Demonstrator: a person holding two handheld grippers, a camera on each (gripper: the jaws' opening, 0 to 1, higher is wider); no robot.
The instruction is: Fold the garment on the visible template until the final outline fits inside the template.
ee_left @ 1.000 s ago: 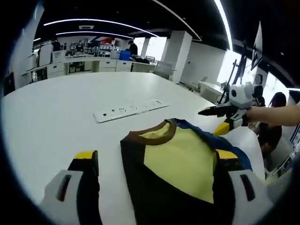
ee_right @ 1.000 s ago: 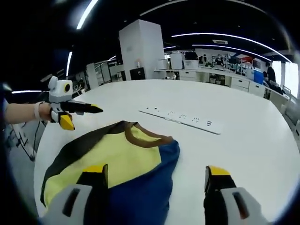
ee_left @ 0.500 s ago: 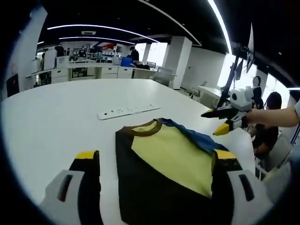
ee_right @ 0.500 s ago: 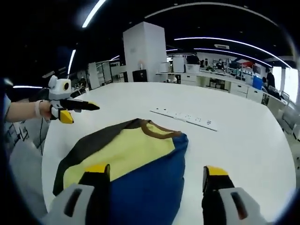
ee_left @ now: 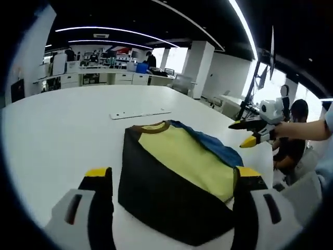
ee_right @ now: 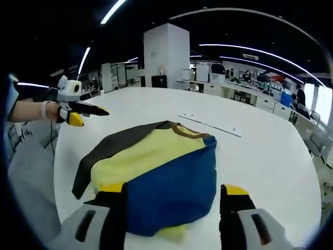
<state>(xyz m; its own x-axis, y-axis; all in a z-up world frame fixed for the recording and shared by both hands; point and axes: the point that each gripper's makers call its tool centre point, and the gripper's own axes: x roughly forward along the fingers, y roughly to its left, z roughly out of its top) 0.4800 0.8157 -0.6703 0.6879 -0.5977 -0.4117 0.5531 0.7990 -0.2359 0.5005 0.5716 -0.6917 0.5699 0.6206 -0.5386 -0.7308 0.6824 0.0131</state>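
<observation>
**Both my grippers lifted off a folded shirt on the white table**

In the left gripper view my left gripper [ee_left: 169,195] has its two jaws spread wide, with nothing between them. The shirt [ee_left: 174,179] lies on the white table [ee_left: 62,125] just ahead of them, folded into a compact shape: a black panel nearest me, a yellow middle, a strip of blue along the far edge and a brown collar at the far end. The shirt's near corner runs down between my jaws, and the right jaw cuts off its right-hand edge. I cannot tell whether any template lies beneath it; the cloth covers whatever is there.

My right gripper [ee_left: 248,133] comes in from the right of that view, above the table edge, held by a hand that is cropped at the frame. Its tips look close together from this side.

In the right gripper view its own jaws stand clearly parted and empty [ee_right: 171,200]. Here the shirt [ee_right: 156,177] shows its blue side towards me, yellow behind, black on the far left, and a bit of yellow hem peeking out underneath at the near edge. My left gripper [ee_right: 86,112] appears at the left of this view, well apart from the shirt.

Beyond the shirt lies a long white strip [ee_left: 139,113], flat on the table; its markings are too small to read. The office behind is blurred.
</observation>
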